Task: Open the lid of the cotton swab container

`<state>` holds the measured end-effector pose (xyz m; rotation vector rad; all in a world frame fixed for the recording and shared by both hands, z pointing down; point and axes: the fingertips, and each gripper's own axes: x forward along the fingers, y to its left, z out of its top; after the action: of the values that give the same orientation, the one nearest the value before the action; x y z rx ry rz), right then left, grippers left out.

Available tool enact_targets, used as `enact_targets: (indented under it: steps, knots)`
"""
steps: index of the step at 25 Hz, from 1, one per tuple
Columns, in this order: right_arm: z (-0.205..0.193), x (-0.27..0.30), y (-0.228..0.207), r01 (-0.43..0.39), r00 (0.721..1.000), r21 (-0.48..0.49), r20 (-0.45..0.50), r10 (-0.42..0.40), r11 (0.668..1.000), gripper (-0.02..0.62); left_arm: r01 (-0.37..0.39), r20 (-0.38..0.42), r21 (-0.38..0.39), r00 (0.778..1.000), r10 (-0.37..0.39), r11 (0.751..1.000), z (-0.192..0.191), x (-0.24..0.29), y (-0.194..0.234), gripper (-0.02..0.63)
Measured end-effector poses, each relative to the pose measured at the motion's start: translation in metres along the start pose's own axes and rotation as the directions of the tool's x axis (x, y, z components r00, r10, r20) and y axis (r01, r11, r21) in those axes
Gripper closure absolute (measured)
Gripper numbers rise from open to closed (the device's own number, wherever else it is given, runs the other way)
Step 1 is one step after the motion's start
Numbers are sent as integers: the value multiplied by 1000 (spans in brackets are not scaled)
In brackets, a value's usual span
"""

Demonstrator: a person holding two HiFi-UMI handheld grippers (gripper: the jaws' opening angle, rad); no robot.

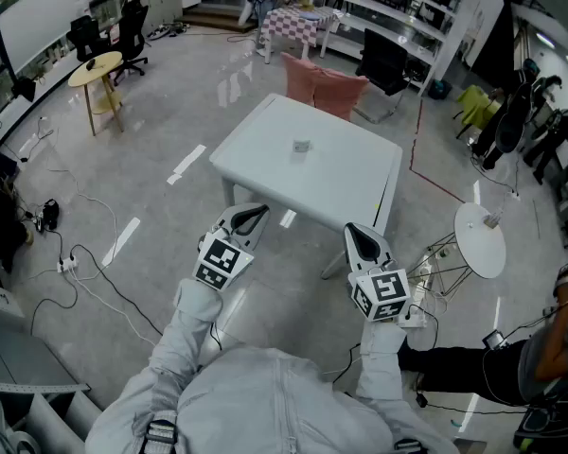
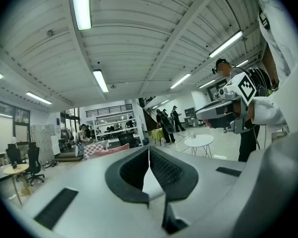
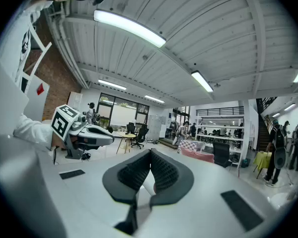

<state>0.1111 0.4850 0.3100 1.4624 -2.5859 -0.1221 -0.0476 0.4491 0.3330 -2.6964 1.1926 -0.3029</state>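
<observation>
No legible words, numbers, brands found. My left gripper (image 1: 254, 214) cube (image 1: 220, 259), right gripper (image 1: 360, 237) cube (image 1: 382, 294): black-white square markers only, no characters. Dark print on white garment (image 3: 9, 48): too blurred for me.

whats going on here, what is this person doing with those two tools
A person stands a little back from a white table, holding one pair of tongs in each hand. The left tongs and the right tongs are both shut with nothing between them, and point roughly level toward the table. A small container sits alone near the table's middle, untouched and too small here to show its lid. The opening has not yet begun.
</observation>
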Motion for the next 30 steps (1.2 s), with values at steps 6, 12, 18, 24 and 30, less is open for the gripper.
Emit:
enact_targets:
  steps: [6, 12, 18, 24, 30]
  knots:
    - [2, 4, 21, -4, 1000, -2, 4, 4, 1000, 561, 4, -9, -4, 1000, -4, 1000, -9, -14, 9, 583]
    - [6, 14, 27, 6, 1000, 4, 4, -6, 1000, 561, 3, -8, -11, 1000, -3, 1000, -11, -16, 25, 583]
    - [10, 25, 44, 26, 999, 51, 23, -27, 998, 560, 11, -7, -14, 1000, -11, 1000, -22, -34, 43, 583]
    - [12, 39, 67, 57, 998, 76, 19, -58, 996, 560, 18, -12, -25, 1000, -19, 1000, -37, -55, 68, 583]
    - [8, 52, 75, 68, 998, 82, -1, -68, 994, 560, 20, -19, -48, 1000, -21, 999, -49, -59, 82, 583]
